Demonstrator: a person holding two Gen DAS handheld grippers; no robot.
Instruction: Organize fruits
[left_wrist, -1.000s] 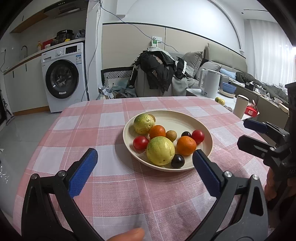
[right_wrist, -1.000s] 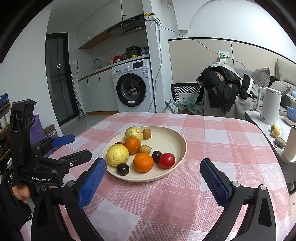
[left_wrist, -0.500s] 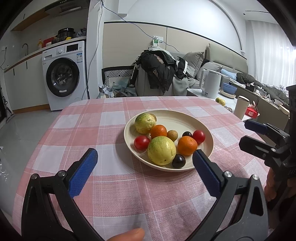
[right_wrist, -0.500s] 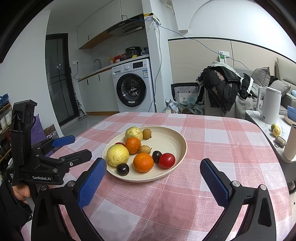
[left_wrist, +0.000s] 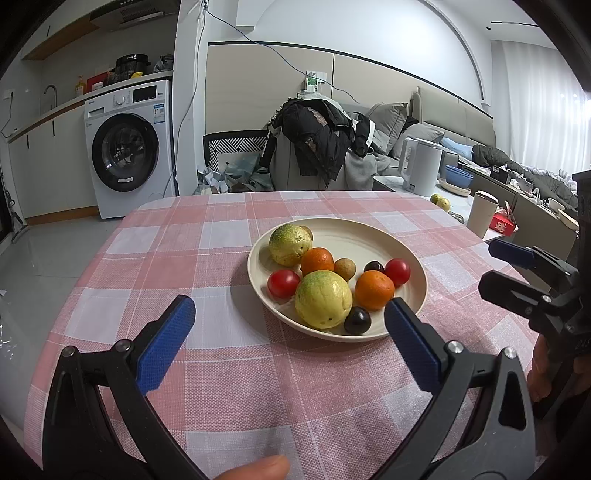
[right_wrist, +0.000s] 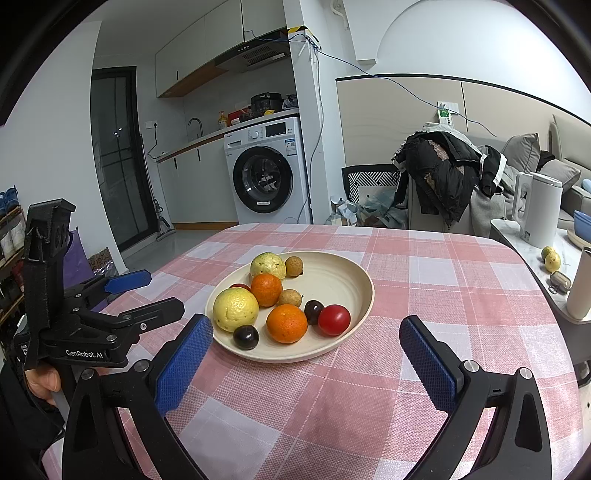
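Observation:
A cream plate sits on the pink checked tablecloth and holds several fruits: two yellow-green citrus, two oranges, two red tomatoes, two dark plums and small brown fruits. My left gripper is open and empty, just short of the plate's near rim. My right gripper is open and empty at the plate's near edge. Each gripper shows in the other's view.
The round table ends close on the left and right. A side counter to the right holds a white kettle, a cup and two more fruits. A chair draped with clothes stands behind the table.
The left gripper's view has shifted slightly; the plate sits a touch further right and lower in it. The right gripper and the fruits have not moved.

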